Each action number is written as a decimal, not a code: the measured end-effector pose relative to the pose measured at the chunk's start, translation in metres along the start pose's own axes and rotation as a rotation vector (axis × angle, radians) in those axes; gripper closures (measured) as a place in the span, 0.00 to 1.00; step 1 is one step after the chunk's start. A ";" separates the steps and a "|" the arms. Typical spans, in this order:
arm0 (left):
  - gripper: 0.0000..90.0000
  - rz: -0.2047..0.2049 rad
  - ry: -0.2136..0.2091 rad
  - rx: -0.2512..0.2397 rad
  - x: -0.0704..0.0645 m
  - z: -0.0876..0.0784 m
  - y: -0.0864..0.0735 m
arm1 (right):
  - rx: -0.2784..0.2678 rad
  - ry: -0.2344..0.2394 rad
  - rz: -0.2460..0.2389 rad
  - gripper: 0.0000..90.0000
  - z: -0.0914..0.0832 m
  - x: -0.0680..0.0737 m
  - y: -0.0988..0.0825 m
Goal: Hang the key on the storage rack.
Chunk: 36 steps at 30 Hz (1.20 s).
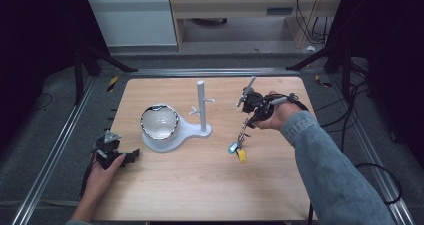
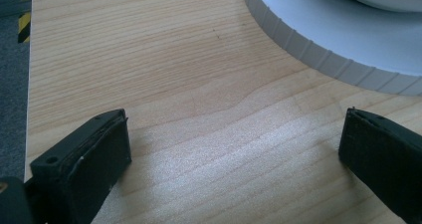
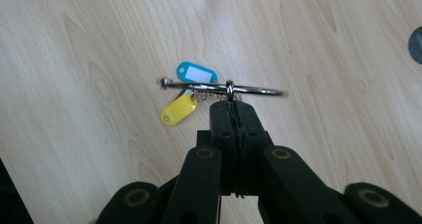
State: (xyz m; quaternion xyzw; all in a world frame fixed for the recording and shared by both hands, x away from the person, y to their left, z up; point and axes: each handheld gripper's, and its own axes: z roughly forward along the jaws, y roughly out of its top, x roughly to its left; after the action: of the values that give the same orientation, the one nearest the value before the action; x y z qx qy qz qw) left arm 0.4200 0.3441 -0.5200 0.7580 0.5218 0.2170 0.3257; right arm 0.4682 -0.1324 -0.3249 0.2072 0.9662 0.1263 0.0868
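Key ring (image 3: pixel 226 88) with blue tag (image 3: pixel 195 73) and yellow tag (image 3: pixel 178 110) hangs right of centre in high view | right gripper (image 3: pixel 231 104) clenched on ring; left gripper (image 2: pixel 234 149) released, lower left, resting on table (image 1: pixel 200 180) | likely aim: peg of white stand (image 1: pixel 201 107); keep ring level, approach slowly; tags may swing

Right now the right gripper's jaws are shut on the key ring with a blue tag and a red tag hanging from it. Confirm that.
Not quite: the second tag is yellow, not red. The right gripper view shows the right gripper shut on the key ring, with a blue tag and a yellow tag hanging from it.
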 end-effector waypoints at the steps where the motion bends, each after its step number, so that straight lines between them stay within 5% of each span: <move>1: 0.00 0.000 0.000 0.000 0.000 0.000 0.000 | 0.000 0.000 0.000 0.99 0.000 0.000 0.000; 36: 0.00 0.002 0.000 0.000 0.000 0.000 0.000 | -0.032 -0.044 -0.019 0.99 -0.029 -0.002 0.026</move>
State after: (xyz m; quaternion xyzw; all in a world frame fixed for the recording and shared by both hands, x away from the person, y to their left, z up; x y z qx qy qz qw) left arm 0.4201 0.3442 -0.5200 0.7586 0.5210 0.2172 0.3255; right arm 0.4738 -0.1161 -0.2891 0.1993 0.9639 0.1362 0.1128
